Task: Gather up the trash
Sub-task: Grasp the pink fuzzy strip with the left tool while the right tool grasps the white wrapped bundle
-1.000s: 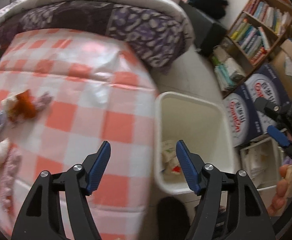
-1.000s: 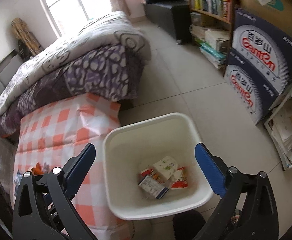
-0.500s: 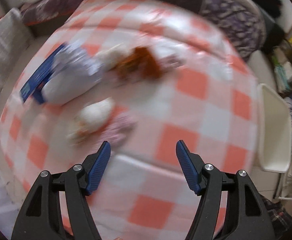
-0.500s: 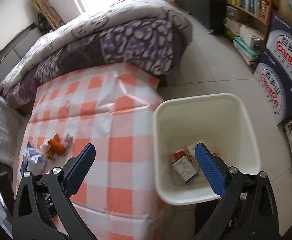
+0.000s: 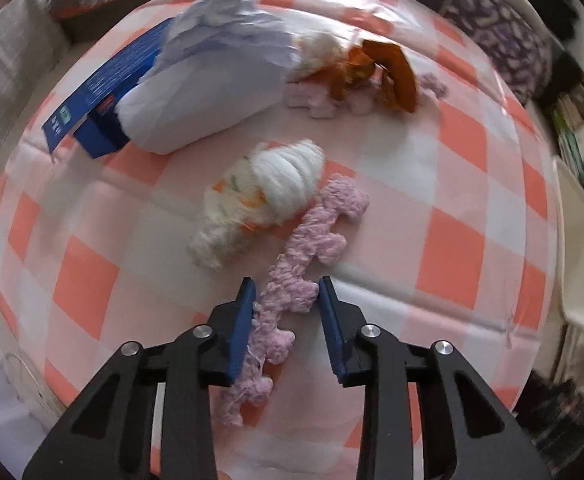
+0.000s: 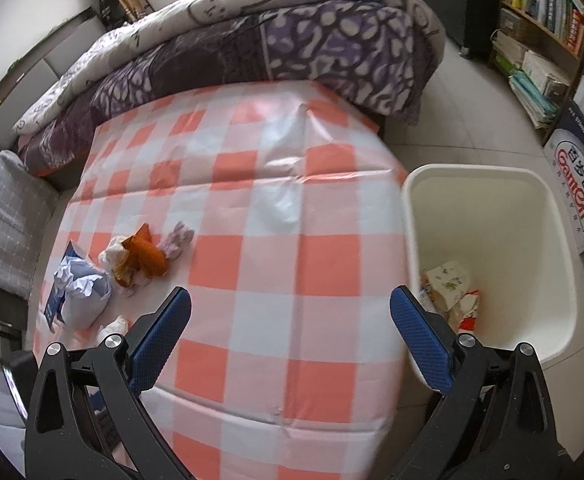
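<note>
A long pink fuzzy strip (image 5: pixel 311 236) lies on the orange-checked tablecloth (image 5: pixel 451 184). My left gripper (image 5: pixel 286 296) points down over its near part, jaws closing, and both pads touch the strip's sides. Beside it lie a white wad (image 5: pixel 268 192), crumpled pale paper (image 5: pixel 212 76) on a blue box (image 5: pixel 104 92), and orange scraps (image 5: pixel 383 72) on pink pieces (image 5: pixel 315 100). My right gripper (image 6: pixel 292 332) hangs open and empty above the table's near edge. The white bin (image 6: pixel 471 172) stands on the floor to the right, with wrappers (image 6: pixel 447 284) inside.
A bed with a purple patterned quilt (image 6: pixel 292 40) runs behind the table. A bookshelf (image 6: pixel 543 4) and printed cartons (image 6: pixel 579 168) stand on the far right. A grey cushion (image 6: pixel 0 216) sits left of the table. Tiled floor (image 6: pixel 463 104) lies between bed and shelf.
My left gripper swung from the bin side to the trash pile, came down and narrowed onto the pink strip. The right gripper moved left from over the bin to the table edge, still open.
</note>
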Motion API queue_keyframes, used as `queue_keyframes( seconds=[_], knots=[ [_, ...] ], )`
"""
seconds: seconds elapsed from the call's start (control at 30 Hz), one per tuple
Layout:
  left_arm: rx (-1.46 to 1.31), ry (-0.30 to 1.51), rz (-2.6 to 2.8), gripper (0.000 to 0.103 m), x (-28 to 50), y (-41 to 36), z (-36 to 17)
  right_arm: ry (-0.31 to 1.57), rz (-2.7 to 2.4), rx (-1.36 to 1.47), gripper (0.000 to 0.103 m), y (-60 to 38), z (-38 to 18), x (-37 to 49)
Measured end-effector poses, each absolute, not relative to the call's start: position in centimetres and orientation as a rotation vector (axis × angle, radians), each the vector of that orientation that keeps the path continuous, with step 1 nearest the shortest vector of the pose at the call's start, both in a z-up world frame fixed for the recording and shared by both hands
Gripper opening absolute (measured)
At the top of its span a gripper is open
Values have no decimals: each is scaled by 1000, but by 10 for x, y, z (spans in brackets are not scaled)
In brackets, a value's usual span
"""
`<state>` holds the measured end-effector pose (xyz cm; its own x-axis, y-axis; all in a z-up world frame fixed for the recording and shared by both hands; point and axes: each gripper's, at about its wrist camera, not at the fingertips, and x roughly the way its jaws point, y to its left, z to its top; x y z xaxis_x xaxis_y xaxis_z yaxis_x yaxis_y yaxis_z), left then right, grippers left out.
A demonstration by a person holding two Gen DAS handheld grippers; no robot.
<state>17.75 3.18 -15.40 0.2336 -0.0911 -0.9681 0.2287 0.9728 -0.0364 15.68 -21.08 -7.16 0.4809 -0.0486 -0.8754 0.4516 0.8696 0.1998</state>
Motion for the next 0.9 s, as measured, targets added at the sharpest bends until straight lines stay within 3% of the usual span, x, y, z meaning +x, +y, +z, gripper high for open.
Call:
queue_keyframes(
  seconds=[0.2, 0.57, 0.9],
  knots=[
    [159, 1318, -264, 29, 157, 31, -144, 1057, -291, 448, 96, -189, -82, 170],
    [-148, 1076, -159, 30, 149, 137, -34, 1109, -186, 386, 96, -118, -107, 196],
    [-308, 1038, -100, 30, 165, 167, -23, 1121, -39, 279, 96, -18, -137, 213]
  ],
)
